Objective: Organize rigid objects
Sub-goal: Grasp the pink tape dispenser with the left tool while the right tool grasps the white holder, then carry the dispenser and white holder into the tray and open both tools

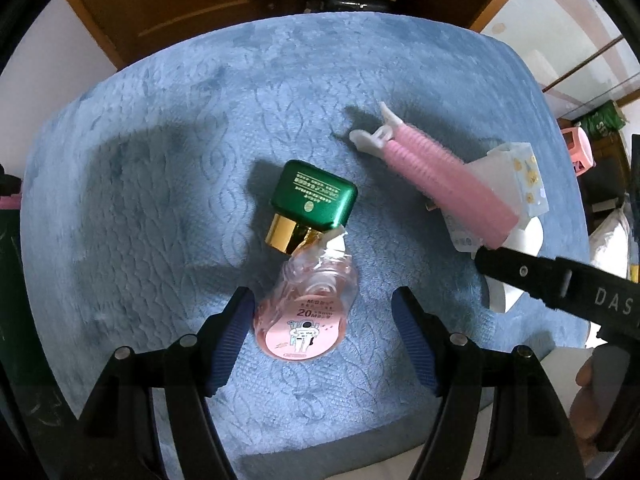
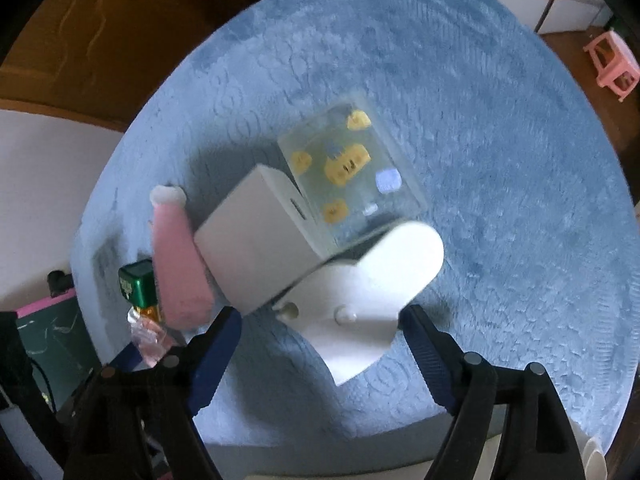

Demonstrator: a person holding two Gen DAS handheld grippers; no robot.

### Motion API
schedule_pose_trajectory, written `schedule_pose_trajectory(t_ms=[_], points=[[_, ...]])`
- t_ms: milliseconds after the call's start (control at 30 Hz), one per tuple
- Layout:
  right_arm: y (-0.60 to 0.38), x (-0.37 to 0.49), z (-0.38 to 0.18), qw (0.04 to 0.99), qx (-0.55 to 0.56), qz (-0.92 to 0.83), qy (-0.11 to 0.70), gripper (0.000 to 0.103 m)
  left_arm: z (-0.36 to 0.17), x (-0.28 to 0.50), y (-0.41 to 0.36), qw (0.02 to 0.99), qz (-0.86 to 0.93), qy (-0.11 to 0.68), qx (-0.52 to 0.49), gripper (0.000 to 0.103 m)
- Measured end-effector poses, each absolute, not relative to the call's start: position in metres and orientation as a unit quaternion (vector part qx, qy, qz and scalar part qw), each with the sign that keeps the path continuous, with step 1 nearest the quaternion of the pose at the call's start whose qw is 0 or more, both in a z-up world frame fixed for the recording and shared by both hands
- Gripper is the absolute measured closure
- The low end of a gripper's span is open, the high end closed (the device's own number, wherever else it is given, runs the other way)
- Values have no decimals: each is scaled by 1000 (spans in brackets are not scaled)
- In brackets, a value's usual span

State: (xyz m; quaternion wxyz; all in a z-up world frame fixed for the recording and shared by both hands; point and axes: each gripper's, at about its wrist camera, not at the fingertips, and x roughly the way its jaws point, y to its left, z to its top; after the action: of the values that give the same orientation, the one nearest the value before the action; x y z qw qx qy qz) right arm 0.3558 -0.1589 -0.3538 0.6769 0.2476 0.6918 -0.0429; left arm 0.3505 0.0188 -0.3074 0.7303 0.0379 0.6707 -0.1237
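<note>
A blue plush worktop (image 1: 160, 208) carried everything. A white box with a clear sticker-covered lid (image 2: 320, 200) lay beside a pink hair roller (image 1: 444, 184). Nearer the middle, a green-capped bottle (image 1: 312, 200) touched a pink correction tape (image 1: 304, 312). The left hand-held gripper (image 1: 324, 340) stood open, straddling the tape; the right hand-held gripper (image 2: 320, 344) gaped around the white box, empty.
</note>
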Motion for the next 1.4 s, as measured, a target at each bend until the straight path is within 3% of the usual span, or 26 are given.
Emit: schedule_pose_trajectory(t_ms=[233, 567, 633, 667, 700, 933, 1400], points=[[-159, 351, -355, 687, 212, -50, 693, 33, -313, 349, 11, 729, -121, 672, 40, 29], [-114, 365, -361, 704, 110, -85, 696, 34, -317, 350, 7, 733, -116, 669, 40, 29], [-107, 362, -360, 714, 95, -81, 689, 38, -317, 347, 8, 738, -124, 662, 43, 31], [-103, 361, -361, 716, 91, -78, 688, 38, -315, 342, 8, 739, -127, 660, 43, 42], [-104, 360, -360, 717, 91, -75, 687, 38, -316, 341, 8, 738, -134, 660, 45, 46], [-120, 343, -351, 722, 87, -50, 685, 39, -314, 331, 12, 742, -141, 654, 36, 47], [-181, 284, -265, 770, 121, 21, 626, 39, -266, 306, 28, 759, -168, 629, 7, 51]])
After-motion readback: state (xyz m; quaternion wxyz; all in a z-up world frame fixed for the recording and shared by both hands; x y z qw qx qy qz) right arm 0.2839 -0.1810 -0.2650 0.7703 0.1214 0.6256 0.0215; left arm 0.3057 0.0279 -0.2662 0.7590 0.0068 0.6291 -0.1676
